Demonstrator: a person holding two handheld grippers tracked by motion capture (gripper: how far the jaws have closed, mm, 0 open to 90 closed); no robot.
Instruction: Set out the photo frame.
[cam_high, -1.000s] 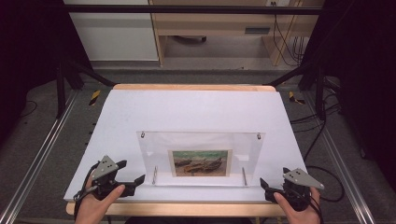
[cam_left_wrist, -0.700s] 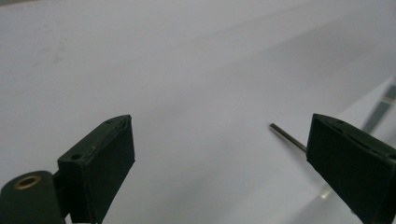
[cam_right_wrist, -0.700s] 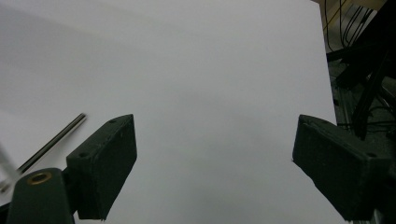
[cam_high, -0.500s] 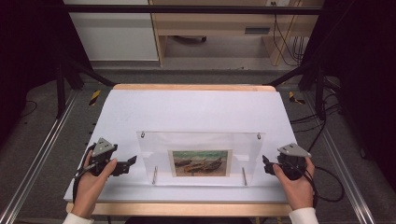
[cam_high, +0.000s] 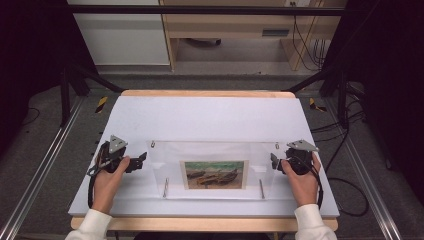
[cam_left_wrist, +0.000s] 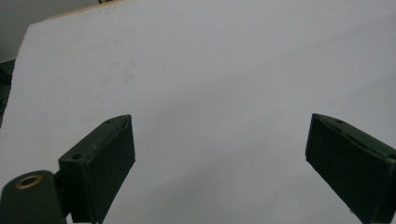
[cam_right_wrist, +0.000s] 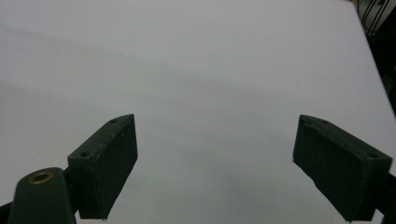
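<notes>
A clear acrylic picture frame (cam_high: 215, 167) lies flat on the near half of the counter (cam_high: 210, 117), midway between its left and right edges. It is a transparent rectangular sheet with a small metal stud in each far corner and two slim metal posts near its front edge. A small painting (cam_high: 214, 174) of boats on a shore, in greens and browns, sits in its near middle.

The left tongs (cam_high: 140, 161) sit just beside the frame's left edge, at about the height of its far half, pointing toward it; whether the tips touch the acrylic cannot be told from the high view. In the left gripper view the two black jaws of the left tongs (cam_left_wrist: 219, 158) stand wide apart with nothing between them, only bare white counter (cam_left_wrist: 210, 84) beyond.

The right tongs (cam_high: 274, 162) mirror this at the frame's right edge, close against it, contact again not clear. In the right gripper view the right tongs (cam_right_wrist: 215, 163) are likewise spread wide and grip nothing, over plain white counter (cam_right_wrist: 196, 70).

Each gripper is held in a hand, left hand (cam_high: 107, 182) and right hand (cam_high: 302, 182), coming up from the near edge in white sleeves. A grey three-cornered plate tops each gripper, and black cables trail off to the sides.
</notes>
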